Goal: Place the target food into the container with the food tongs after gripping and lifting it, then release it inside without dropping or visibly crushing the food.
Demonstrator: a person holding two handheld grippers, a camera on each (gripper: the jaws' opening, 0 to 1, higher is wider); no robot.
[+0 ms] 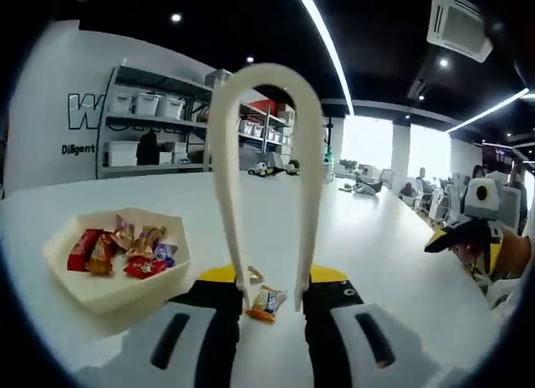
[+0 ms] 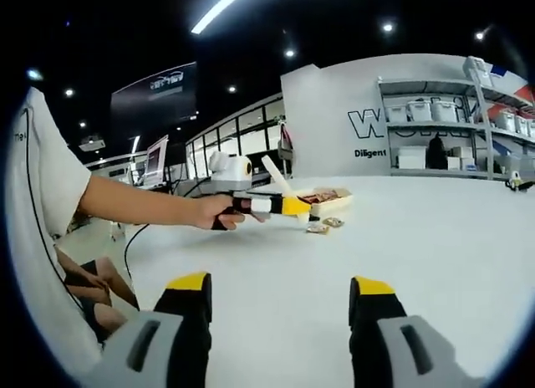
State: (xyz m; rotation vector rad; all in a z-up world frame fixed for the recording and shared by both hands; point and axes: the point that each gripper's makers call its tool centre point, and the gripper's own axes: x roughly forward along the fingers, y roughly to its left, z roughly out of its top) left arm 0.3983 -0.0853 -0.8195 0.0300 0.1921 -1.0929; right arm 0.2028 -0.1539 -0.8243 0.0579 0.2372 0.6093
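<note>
Tongs (image 1: 266, 179), white and U-shaped, stand clamped between the jaws of the left gripper (image 1: 272, 304) in the left gripper view, their bend rising up the picture and their two tips reaching down to the white table (image 1: 376, 237). A wrapped candy (image 1: 267, 303) lies between those tips, and a second small piece (image 1: 253, 276) sits just behind it. Whether the tips already pinch the wrapper or only straddle it, I cannot tell. To the left, near the gripper, sits the pale hexagonal container (image 1: 92, 288) with several wrapped sweets (image 1: 125, 250) already inside. To do this step well, I judge the squeeze should be gentle, just enough to close on the wrapper's middle, followed by a straight lift before swinging left over the rim.

In the right gripper view, the right gripper (image 2: 280, 308) hangs low over bare table with its yellow-tipped jaws wide apart and nothing between them. Further off, the person's hand (image 2: 213, 212) grips the left gripper (image 2: 280, 206) with the forearm stretched out level over the table, and the tongs (image 2: 276, 175) slant up from it. Loose candies (image 2: 324, 226) lie just beside it, the container (image 2: 330, 200) just behind.
</note>
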